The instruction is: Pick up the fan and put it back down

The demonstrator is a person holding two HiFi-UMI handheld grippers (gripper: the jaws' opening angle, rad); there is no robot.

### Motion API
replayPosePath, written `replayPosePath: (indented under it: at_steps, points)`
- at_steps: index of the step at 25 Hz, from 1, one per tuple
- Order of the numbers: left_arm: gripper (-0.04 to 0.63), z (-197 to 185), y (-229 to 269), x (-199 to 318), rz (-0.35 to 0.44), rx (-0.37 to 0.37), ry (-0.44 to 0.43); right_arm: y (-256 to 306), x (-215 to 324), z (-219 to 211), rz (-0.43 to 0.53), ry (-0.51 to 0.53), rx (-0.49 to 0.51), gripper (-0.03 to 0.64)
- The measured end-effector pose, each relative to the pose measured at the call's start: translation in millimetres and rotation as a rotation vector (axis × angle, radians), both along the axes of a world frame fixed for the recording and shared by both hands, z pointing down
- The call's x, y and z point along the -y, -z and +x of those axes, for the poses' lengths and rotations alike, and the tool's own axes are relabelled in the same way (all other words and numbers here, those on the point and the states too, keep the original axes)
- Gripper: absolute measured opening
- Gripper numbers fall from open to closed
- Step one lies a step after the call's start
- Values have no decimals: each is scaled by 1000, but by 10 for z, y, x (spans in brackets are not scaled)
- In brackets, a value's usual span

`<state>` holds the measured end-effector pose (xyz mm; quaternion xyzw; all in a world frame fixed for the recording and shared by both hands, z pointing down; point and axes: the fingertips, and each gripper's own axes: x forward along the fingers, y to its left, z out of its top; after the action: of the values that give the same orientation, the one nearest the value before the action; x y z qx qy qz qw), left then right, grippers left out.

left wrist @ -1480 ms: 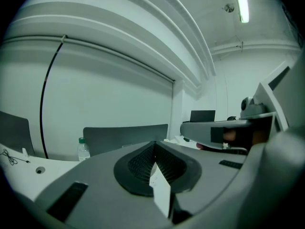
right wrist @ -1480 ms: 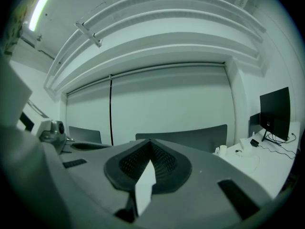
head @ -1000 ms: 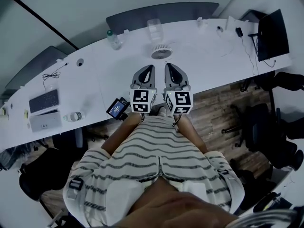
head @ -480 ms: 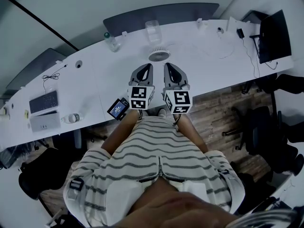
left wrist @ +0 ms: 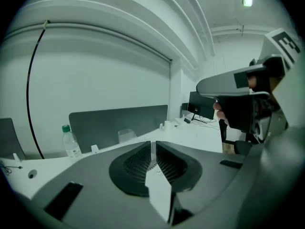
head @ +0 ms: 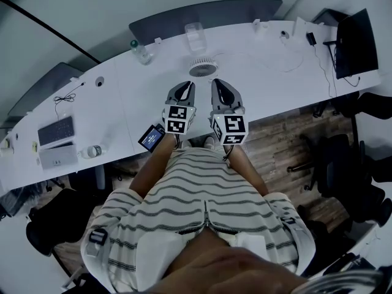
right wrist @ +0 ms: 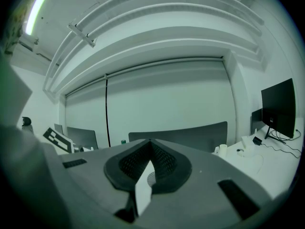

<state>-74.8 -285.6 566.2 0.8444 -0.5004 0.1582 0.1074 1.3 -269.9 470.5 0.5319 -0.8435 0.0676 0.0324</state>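
Now left gripper (head: pixel 189 85) and right gripper (head: pixel 218 82) hover closed, empty, above curved white desk (head: pixel 116 106).

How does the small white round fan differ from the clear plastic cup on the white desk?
Look: the small white round fan is opaque, with a ribbed grille; the clear plastic cup is see-through.
Place: the fan sits nearer the desk's front edge; the cup stands farther back, by the dark grey divider.
Shape: the fan looks low and wide, the cup taller and narrower.
Shared: both rest on the white desk, apart from each other.
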Motion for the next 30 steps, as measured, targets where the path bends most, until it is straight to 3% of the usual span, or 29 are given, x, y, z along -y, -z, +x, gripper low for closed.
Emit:
replayPosePath:
  at_steps: [10,18,22,27,30]
  points:
    - [129,16,-311,173,-13,125,-132,-27,-23,85,-2,-9,11,12]
    - [164,-91,-674,413,-56,240,-330,-71,-51,113,-8,-17,6,12]
    - [178,-106,-749,532,-68,268,-396,-52,-59,115,-6,-20,6,12]
    - [186,-79,-859,640,-45,395,-491,-47,-63,132,4,-27,-17,12]
    - [199,-69,-878,732,-61,422,-510,-53,-60,159,0,-34,-13,12]
